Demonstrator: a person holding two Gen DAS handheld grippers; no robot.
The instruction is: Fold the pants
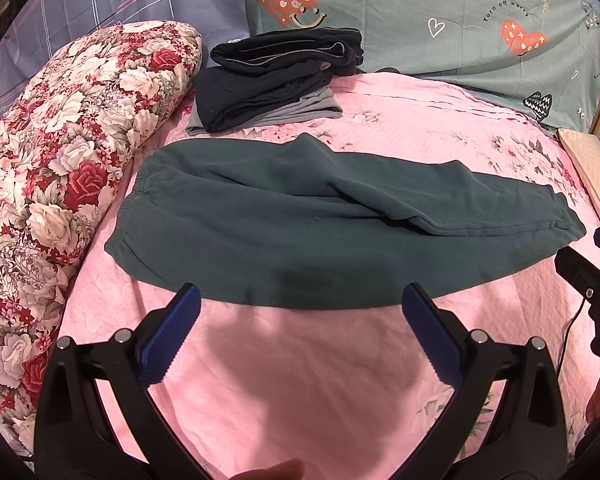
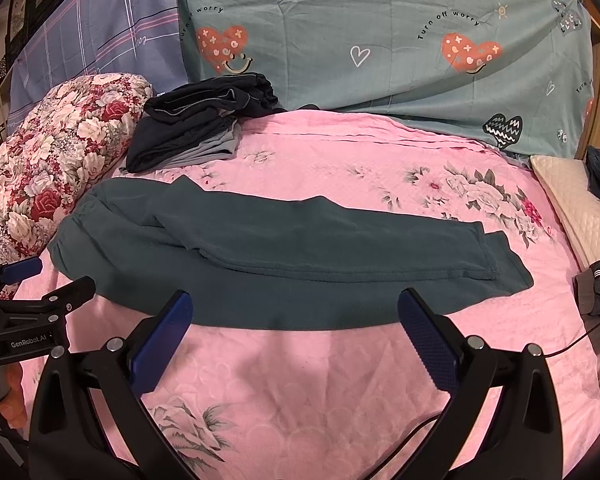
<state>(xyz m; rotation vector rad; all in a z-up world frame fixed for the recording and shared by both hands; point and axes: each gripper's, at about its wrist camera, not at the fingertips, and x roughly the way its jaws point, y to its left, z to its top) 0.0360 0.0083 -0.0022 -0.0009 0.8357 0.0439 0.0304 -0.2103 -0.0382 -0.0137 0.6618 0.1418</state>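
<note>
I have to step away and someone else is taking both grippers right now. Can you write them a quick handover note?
Left gripper: open, empty, hovering at the near edge of the green pants.
Right gripper: open, empty, same near edge.
Pants lie flat across the pink bedspread, one leg folded over the other, waistband left, cuffs right.
Done: lengthwise fold.
Left: fold across, then probably add to the folded dark clothes pile behind.

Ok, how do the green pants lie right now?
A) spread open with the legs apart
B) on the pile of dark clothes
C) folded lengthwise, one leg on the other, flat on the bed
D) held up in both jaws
C: the green pants lie flat on the pink bedspread, one leg laid over the other, with both sets of jaws open and empty before them.
</note>
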